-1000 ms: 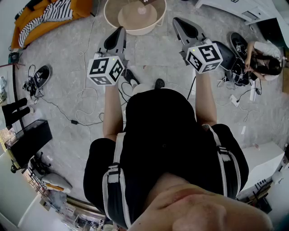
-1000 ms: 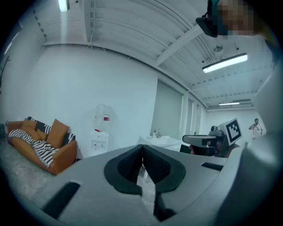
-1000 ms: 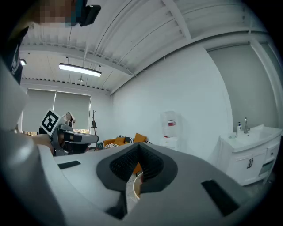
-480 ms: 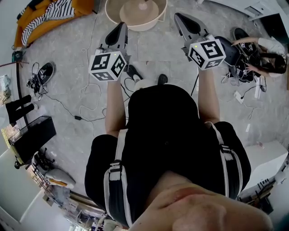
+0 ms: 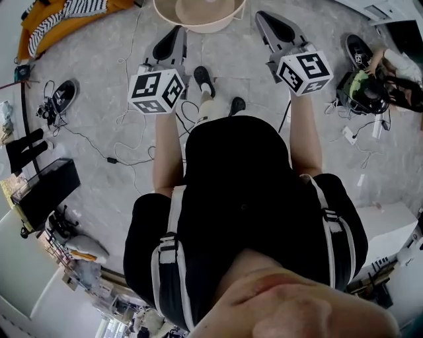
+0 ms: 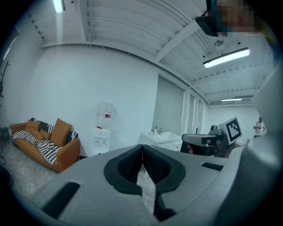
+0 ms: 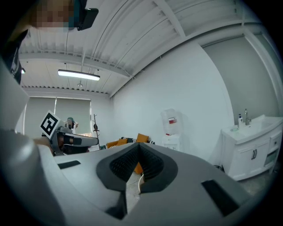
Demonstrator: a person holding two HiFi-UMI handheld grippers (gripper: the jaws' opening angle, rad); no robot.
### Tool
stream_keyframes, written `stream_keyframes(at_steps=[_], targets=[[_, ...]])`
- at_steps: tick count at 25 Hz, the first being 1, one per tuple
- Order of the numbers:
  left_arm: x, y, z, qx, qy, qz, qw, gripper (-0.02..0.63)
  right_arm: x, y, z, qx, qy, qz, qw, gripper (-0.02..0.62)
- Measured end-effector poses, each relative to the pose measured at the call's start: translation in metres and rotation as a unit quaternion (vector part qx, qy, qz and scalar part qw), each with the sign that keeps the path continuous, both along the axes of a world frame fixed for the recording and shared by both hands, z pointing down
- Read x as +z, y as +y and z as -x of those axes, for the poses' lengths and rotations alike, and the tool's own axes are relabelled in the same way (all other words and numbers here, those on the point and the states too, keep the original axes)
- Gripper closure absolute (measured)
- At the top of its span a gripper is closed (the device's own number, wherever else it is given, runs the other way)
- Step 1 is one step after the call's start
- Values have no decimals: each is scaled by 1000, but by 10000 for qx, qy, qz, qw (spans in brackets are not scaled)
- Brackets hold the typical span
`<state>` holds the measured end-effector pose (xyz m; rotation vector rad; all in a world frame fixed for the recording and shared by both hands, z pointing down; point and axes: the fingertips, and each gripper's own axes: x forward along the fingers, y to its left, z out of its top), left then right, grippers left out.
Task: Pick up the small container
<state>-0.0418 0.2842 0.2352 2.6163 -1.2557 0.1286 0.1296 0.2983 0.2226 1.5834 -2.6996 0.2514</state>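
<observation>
I cannot make out a small container in any view. A round beige tub stands on the floor at the top edge of the head view. My left gripper is held out ahead at chest height, jaws pointing at the tub's left side. In the left gripper view the left gripper has its pads pressed together with nothing between them. My right gripper points past the tub's right side. The right gripper is shut and empty too, aimed across the room.
An orange sofa with a striped blanket stands at the far left. Cables and shoes lie on the grey floor. A person sits at the right. A water dispenser and a white sink cabinet line the wall.
The tub has slid toward the top edge of the head view and both grippers sit slightly higher. A black shoe has stepped forward between them. Both stay shut.
</observation>
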Motion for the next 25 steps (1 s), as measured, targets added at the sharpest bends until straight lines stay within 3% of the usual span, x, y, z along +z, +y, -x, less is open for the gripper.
stream_keyframes(at_steps=[8,16,25], targets=[[16,-50,4,179,-26,32,9998,588,18,-44,8,134,41,213,9997,592],[20,-143,1,536,-12,-42,9986,588,12,-136,10,295,235,251,9990,592],[22,-242,30,593,95,-37,9982,588,19,-229,44,296,284,359,9985,592]])
